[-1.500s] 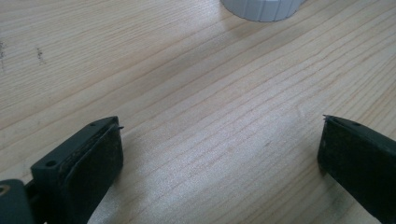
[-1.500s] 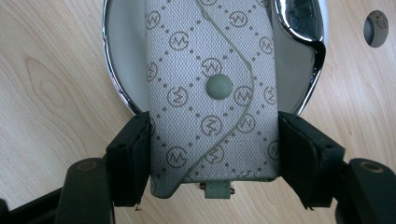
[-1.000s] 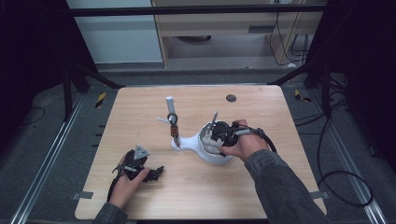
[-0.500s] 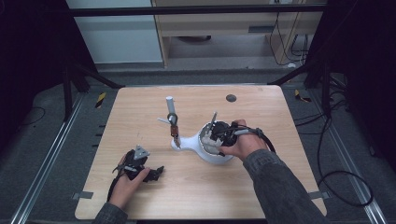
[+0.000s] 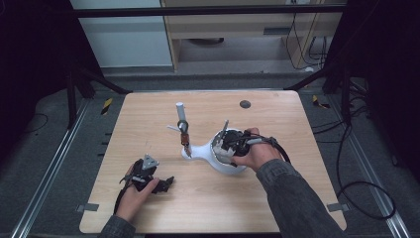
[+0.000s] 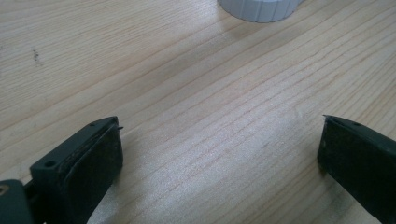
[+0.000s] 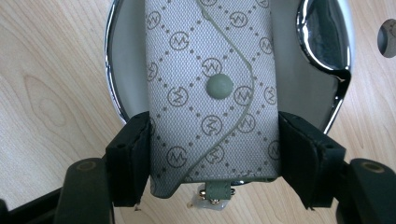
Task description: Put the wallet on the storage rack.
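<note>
A grey fabric key pouch with a round snap and a printed logo pattern lies over a white dish with a chrome rim. My right gripper is shut on the pouch, with its pads pressing on both long sides. In the high view the right gripper sits over the white dish at mid-table. My left gripper rests low at the table's front left, and its jaws stand wide apart over bare wood with nothing between them.
A white post with hooks rises from the dish's narrow end. A dark round spot marks the far side of the wooden table. A white ribbed edge shows ahead of the left gripper. Metal frame rails flank the table.
</note>
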`<action>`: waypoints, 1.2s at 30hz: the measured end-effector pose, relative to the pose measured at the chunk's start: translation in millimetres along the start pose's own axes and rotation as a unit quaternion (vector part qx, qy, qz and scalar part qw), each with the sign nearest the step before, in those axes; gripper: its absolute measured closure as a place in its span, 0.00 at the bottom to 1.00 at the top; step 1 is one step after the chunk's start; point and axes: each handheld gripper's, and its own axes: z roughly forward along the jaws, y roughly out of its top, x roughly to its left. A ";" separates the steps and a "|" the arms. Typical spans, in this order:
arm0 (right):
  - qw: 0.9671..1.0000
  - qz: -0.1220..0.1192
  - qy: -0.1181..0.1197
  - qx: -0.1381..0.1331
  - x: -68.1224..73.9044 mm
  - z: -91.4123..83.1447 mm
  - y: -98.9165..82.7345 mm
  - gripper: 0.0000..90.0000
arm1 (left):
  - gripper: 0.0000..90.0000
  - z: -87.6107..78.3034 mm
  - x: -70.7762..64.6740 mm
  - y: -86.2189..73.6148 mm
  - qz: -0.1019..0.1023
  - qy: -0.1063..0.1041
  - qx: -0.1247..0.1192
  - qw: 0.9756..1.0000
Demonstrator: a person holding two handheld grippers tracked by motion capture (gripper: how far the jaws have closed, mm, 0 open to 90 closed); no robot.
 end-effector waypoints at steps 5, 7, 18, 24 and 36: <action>1.000 0.000 0.004 0.006 1.4 2.5 1.9 0.35 | 0.00 0.1 -0.1 0.0 0.000 0.000 0.000 1.000; 1.000 0.000 0.005 0.005 0.6 2.9 2.0 0.35 | 0.00 0.1 -0.1 0.1 0.000 0.000 0.000 1.000; 1.000 0.005 0.011 0.008 -0.7 4.8 1.5 0.34 | 0.00 0.1 -0.2 0.1 0.001 0.000 0.000 1.000; 1.000 0.017 0.013 0.001 -1.3 4.5 1.2 0.28 | 0.00 0.1 -0.3 0.1 0.001 0.000 0.000 1.000; 0.999 0.035 0.010 -0.019 -4.5 -3.0 1.1 0.21 | 0.00 0.2 -0.3 0.2 0.001 -0.001 0.000 1.000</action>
